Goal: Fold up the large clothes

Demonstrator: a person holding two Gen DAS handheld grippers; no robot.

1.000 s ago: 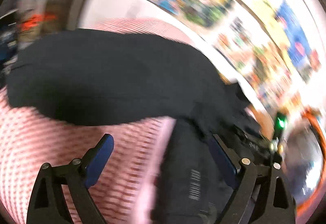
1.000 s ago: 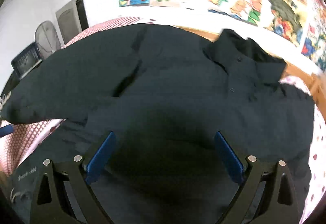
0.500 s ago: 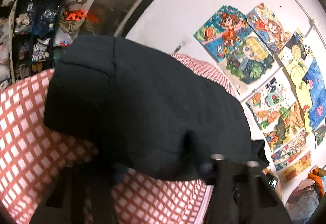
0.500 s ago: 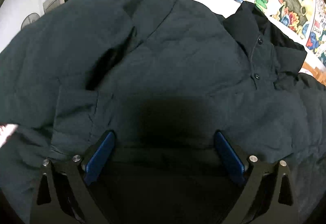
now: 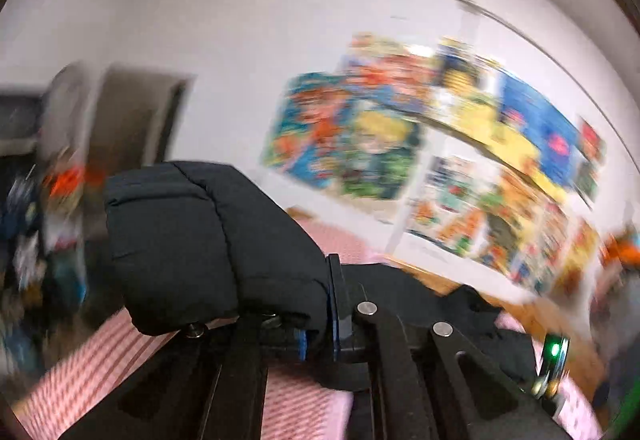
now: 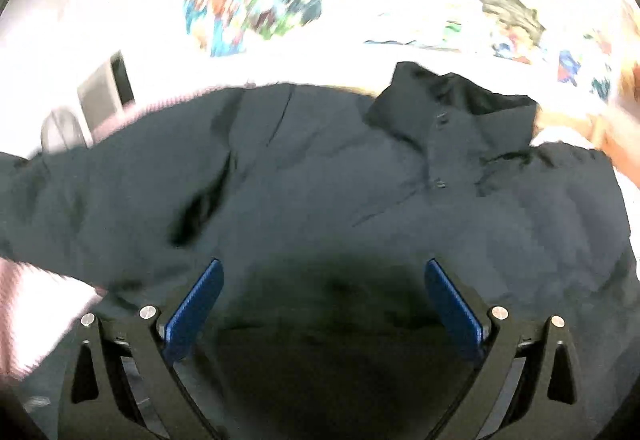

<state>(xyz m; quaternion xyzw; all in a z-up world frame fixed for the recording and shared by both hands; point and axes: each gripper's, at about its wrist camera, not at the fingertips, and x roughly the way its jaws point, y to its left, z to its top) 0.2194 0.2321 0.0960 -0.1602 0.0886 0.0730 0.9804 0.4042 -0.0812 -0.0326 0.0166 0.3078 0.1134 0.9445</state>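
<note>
The left gripper (image 5: 320, 324) is pressed together on a fold of the dark jacket (image 6: 320, 175), pinching a padded sleeve (image 5: 192, 240) that bulges up and to the left of the closed blue pads (image 5: 333, 304); the sleeve end stands lifted above the pink checked bedspread (image 5: 100, 372). The rest of this view is smeared by blur, but colourful posters (image 5: 420, 143) on the white wall and a dark doorway (image 5: 120, 119) at the left can be made out, along with a green light (image 5: 555, 350) low at the right. In the right wrist view the right gripper (image 6: 324, 304) is spread wide, its blue pads (image 6: 192, 304) well apart and holding nothing, hovering over the front of the jacket. The jacket lies spread across the bed with its collar (image 6: 452, 99) toward the far right and two buttons (image 6: 440, 183) visible below it. A strip of pink bedspread shows at the lower left.
</note>
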